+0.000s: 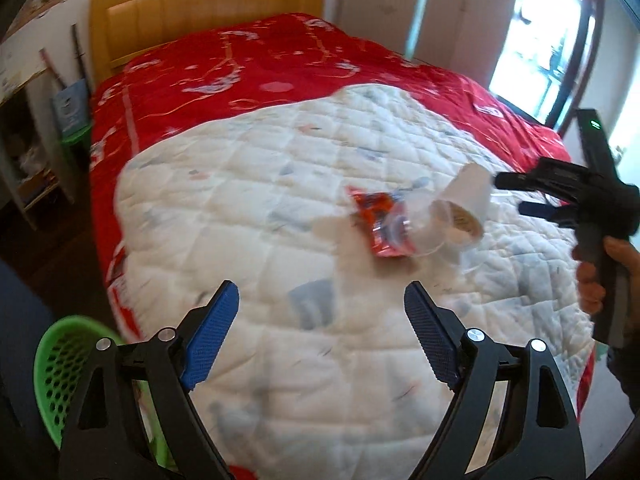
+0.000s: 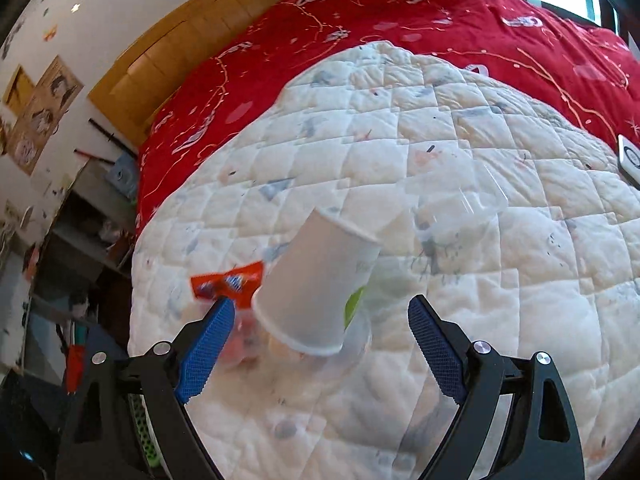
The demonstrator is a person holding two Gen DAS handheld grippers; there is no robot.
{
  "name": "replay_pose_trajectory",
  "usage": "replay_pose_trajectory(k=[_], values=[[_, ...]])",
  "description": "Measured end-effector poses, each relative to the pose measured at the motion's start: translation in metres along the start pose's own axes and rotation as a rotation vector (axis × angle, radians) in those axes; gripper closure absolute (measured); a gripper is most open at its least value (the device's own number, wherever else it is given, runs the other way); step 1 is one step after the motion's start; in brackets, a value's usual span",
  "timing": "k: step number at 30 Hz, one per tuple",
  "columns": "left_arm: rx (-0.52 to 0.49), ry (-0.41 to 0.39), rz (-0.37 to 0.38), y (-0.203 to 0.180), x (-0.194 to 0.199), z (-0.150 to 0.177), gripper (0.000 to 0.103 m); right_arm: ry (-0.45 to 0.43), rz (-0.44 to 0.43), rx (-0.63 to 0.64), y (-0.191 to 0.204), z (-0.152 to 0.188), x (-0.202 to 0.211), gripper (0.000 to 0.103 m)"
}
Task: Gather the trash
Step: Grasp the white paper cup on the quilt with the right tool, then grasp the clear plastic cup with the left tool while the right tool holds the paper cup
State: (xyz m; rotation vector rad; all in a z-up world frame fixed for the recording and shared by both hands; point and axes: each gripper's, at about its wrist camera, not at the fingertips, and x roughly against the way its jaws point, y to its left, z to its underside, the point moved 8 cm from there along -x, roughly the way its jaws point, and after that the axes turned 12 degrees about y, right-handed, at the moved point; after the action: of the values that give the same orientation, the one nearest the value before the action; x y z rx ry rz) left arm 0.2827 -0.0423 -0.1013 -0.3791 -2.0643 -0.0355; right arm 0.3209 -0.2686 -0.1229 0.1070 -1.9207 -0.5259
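Observation:
A small heap of trash lies on the white quilt (image 1: 240, 208) of a bed. It holds an orange snack wrapper (image 1: 372, 220), a white paper cup (image 1: 470, 196) on its side and a clear plastic cup (image 1: 420, 236). My left gripper (image 1: 322, 296) hangs open and empty, short of the heap. Held by a hand (image 1: 592, 276), my right gripper (image 1: 518, 196) is open just right of the paper cup. In the right wrist view the paper cup (image 2: 316, 280) lies between the wide-apart fingers of the right gripper (image 2: 320, 306), no pad pressing on it, with the wrapper (image 2: 224, 280) to its left.
A green perforated basket (image 1: 60, 372) stands off the bed's near left corner. A red cover (image 1: 240, 64) and a wooden headboard (image 1: 200, 12) lie beyond the quilt. A white device (image 2: 628, 156) rests at the quilt's right edge. Shelves (image 2: 80, 240) line the left wall.

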Motion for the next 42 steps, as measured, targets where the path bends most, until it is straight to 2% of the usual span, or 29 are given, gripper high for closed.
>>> replay_pose_trajectory(k=[4, 9, 16, 20, 26, 30, 35, 39, 42], values=[[-0.087, 0.014, 0.046, -0.028, -0.018, -0.016, 0.018, 0.031, -0.026, -0.045, -0.007, -0.014, -0.019, 0.018], [-0.166, 0.029, 0.059, -0.05, -0.039, -0.027, 0.018, 0.068, -0.067, -0.106, -0.017, -0.022, -0.038, 0.018], [-0.239, 0.018, 0.107, -0.079, -0.054, -0.042, 0.019, 0.087, -0.159, -0.115, -0.016, -0.027, -0.045, 0.041], [-0.298, 0.003, 0.138, -0.095, -0.058, -0.048, 0.021, 0.06, -0.129, -0.049, -0.008, -0.027, -0.034, 0.042], [-0.258, 0.036, 0.216, -0.094, -0.075, -0.061, 0.021, -0.011, -0.036, 0.076, 0.003, -0.028, -0.009, 0.042], [-0.255, 0.038, 0.267, -0.096, -0.079, -0.054, 0.021, -0.061, 0.006, 0.145, 0.01, -0.028, 0.007, 0.042], [-0.307, 0.024, 0.261, -0.106, -0.077, -0.04, 0.021, -0.106, 0.022, 0.197, 0.019, -0.024, 0.022, 0.042], [-0.318, 0.054, 0.269, -0.114, -0.082, -0.028, 0.021, -0.121, 0.006, 0.201, 0.021, -0.019, 0.03, 0.042], [-0.32, 0.07, 0.249, -0.12, -0.086, -0.02, 0.021, -0.127, 0.012, 0.204, 0.02, -0.017, 0.035, 0.042]])
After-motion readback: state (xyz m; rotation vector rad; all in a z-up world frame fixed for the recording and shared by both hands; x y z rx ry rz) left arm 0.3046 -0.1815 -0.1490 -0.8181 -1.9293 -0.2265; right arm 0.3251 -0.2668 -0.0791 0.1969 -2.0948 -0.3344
